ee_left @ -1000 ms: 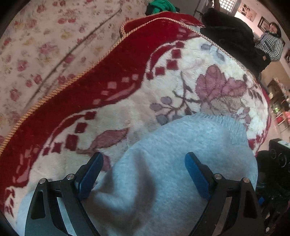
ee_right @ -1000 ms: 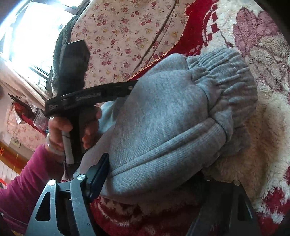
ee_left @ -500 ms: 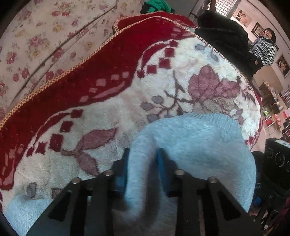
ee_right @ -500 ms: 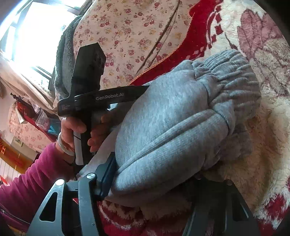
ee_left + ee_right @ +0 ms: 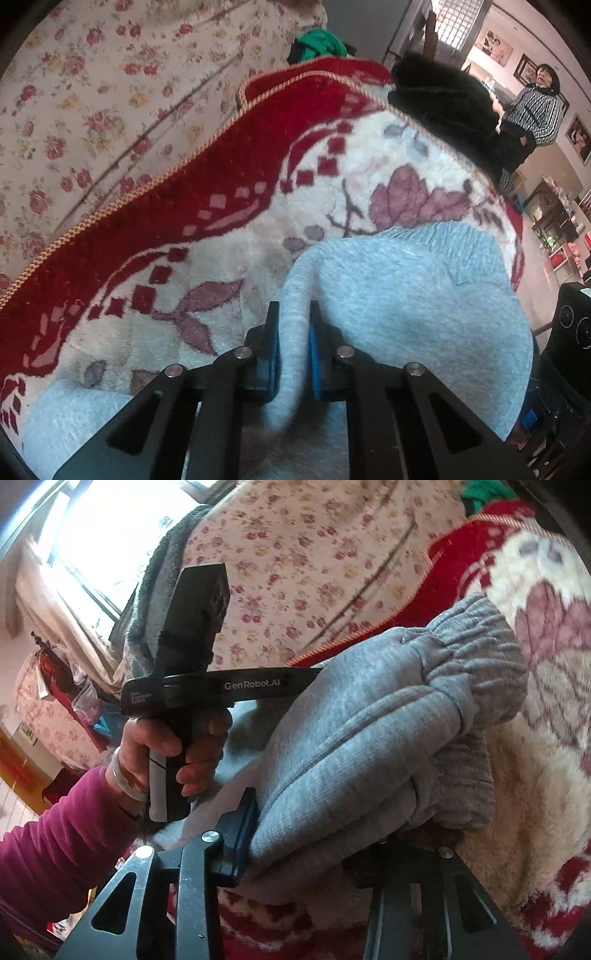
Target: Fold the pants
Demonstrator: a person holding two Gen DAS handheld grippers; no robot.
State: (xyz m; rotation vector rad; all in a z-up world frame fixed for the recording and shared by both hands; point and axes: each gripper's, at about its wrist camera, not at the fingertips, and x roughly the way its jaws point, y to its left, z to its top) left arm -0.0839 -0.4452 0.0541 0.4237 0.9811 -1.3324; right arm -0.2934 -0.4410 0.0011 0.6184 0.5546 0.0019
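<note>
Sweatpants (image 5: 406, 302), grey, lie bunched on red & cream floral blanket (image 5: 229, 206). Left tongs (image 5: 291, 347) have just been closing & now pinch a raised fold of the fabric between the blue pads. Right tongs (image 5: 325, 834) have also been closing w/ a thick roll near the elastic waistband between them, left pad touching; right pad is hidden.

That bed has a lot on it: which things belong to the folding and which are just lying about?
Part of the job:
- grey pants
- left hand-held gripper, shut on a pinched ridge of the pants
- right hand-held gripper, its jaws just closing around the bunched pants

Just lying about:
- red floral blanket underneath
- green cloth
- black garment
</note>
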